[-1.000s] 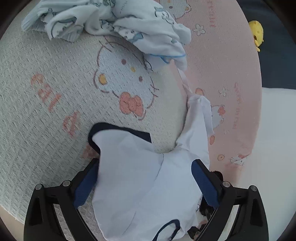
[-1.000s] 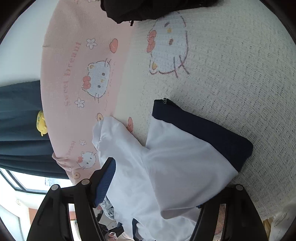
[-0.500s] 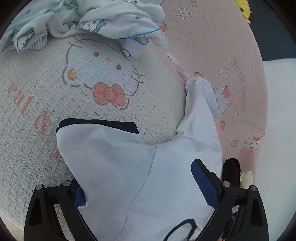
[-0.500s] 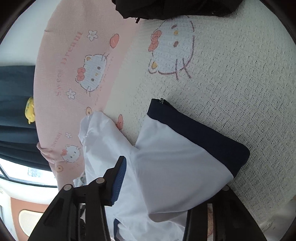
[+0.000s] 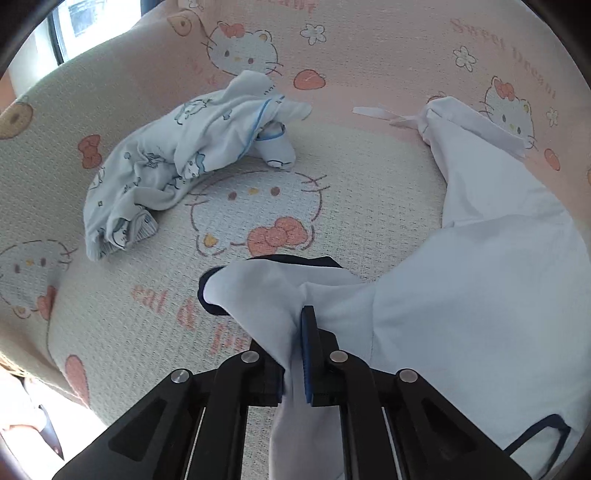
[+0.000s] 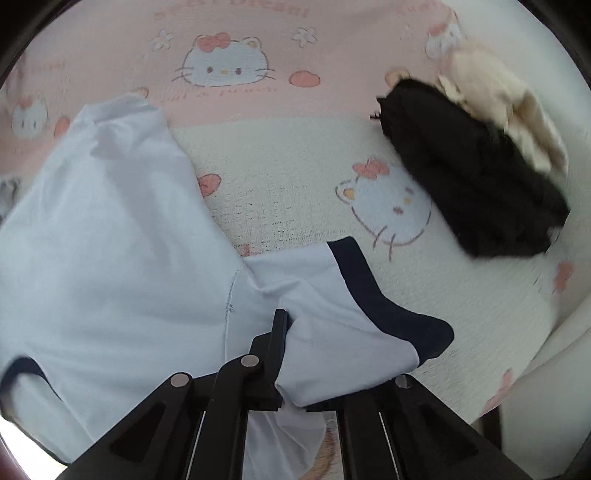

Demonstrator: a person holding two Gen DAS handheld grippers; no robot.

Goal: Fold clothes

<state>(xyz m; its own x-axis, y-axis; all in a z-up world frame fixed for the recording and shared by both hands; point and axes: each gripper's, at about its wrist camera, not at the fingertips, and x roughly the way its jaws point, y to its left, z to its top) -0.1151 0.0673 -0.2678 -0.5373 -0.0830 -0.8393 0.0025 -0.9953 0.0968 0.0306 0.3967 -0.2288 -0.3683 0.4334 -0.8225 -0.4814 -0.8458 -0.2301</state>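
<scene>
A white T-shirt (image 5: 461,314) with navy trim lies spread on a cream and pink cartoon-cat blanket (image 5: 258,206). My left gripper (image 5: 295,317) is shut on a bunched fold of it beside the navy-cuffed sleeve (image 5: 258,280), the jaws closing tight; cloth drapes over the left finger. In the right wrist view the same T-shirt (image 6: 110,240) fills the left half. There my right gripper (image 6: 286,321) is shut on cloth at the base of the other navy-cuffed sleeve (image 6: 388,306), its jaws closing too; the right finger is hidden under the sleeve.
A crumpled pale-blue printed baby garment (image 5: 184,166) lies on the blanket beyond the left gripper. A black garment (image 6: 472,177) with a cream one (image 6: 498,110) behind it lies at the right. A window (image 5: 74,26) shows at the upper left.
Both grippers went from wide open around the T-shirt to shut on its cloth. Both views rolled and shifted, and the cloth near the jaws has bunched and lifted.
</scene>
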